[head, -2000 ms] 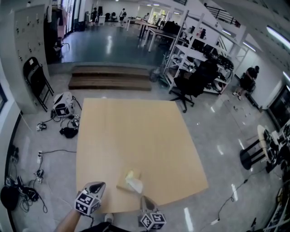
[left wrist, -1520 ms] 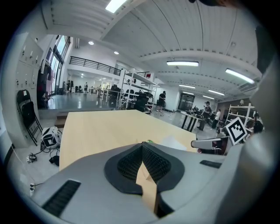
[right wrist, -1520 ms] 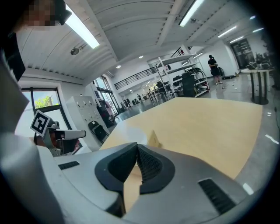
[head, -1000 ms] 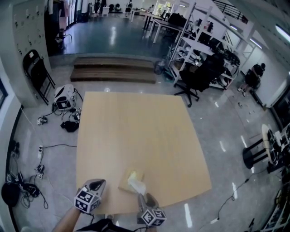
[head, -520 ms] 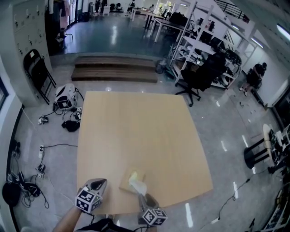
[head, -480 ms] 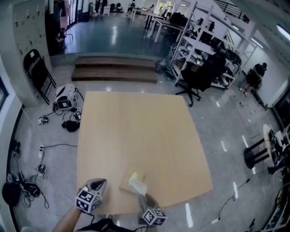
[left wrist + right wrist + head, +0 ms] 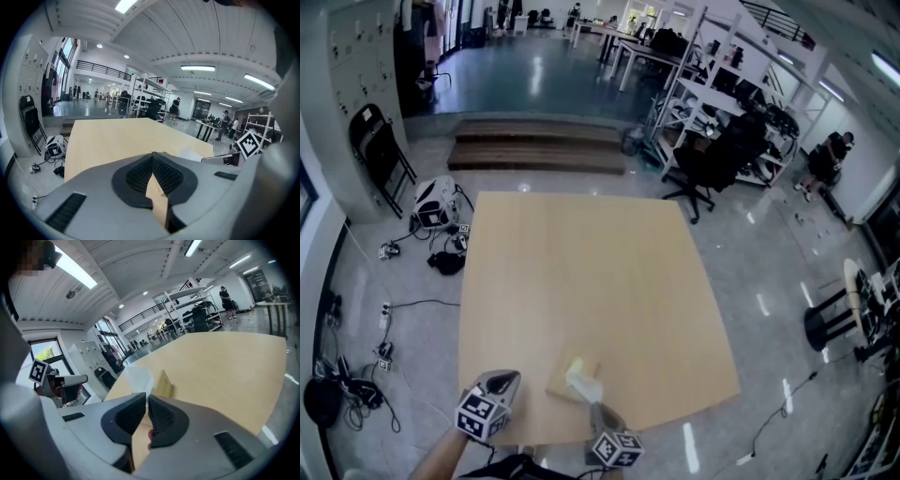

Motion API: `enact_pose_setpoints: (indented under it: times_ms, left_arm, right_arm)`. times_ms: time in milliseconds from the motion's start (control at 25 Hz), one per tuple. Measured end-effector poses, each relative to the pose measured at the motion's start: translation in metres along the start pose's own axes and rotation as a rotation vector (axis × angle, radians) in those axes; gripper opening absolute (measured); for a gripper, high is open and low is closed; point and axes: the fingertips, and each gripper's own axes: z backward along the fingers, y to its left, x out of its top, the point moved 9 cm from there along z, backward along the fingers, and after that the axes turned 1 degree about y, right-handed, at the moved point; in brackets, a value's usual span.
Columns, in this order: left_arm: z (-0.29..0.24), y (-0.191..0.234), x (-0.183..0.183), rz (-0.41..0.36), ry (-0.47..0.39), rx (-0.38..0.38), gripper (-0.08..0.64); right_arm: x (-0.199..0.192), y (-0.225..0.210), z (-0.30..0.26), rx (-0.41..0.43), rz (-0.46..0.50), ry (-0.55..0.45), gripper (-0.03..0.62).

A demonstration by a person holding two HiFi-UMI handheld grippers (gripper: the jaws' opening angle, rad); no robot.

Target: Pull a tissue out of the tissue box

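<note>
Since the right hand-held gripper (image 7: pixel 146 396) has just been closing on the tissue (image 7: pixel 137 377) atop the box (image 7: pixel 560 382) at the near edge of the desk (image 7: pixel 581 262), a shallow pinch could slip or tear; the left hand-held gripper (image 7: pixel 152 155), shut, steadies nothing.

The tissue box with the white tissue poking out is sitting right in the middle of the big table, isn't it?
Not quite. The tissue box with the white tissue poking out is not in the middle of the table. It sits close to the table's near edge, at the bottom of the picture. The head view shows this.
</note>
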Motion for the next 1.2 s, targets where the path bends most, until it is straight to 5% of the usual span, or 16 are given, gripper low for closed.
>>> enact_pose_setpoints:
  times_ms: [560, 1200]
  left_arm:
    - [0.002, -0.001, 0.005, -0.008, -0.034, 0.003, 0.008]
    - [0.018, -0.008, 0.012, -0.009, -0.088, 0.017, 0.008]
  right_arm:
    - [0.007, 0.004, 0.002, -0.014, 0.064, -0.022, 0.003]
    - [0.071, 0.028, 0.012, 0.030, 0.218, -0.157, 0.002]
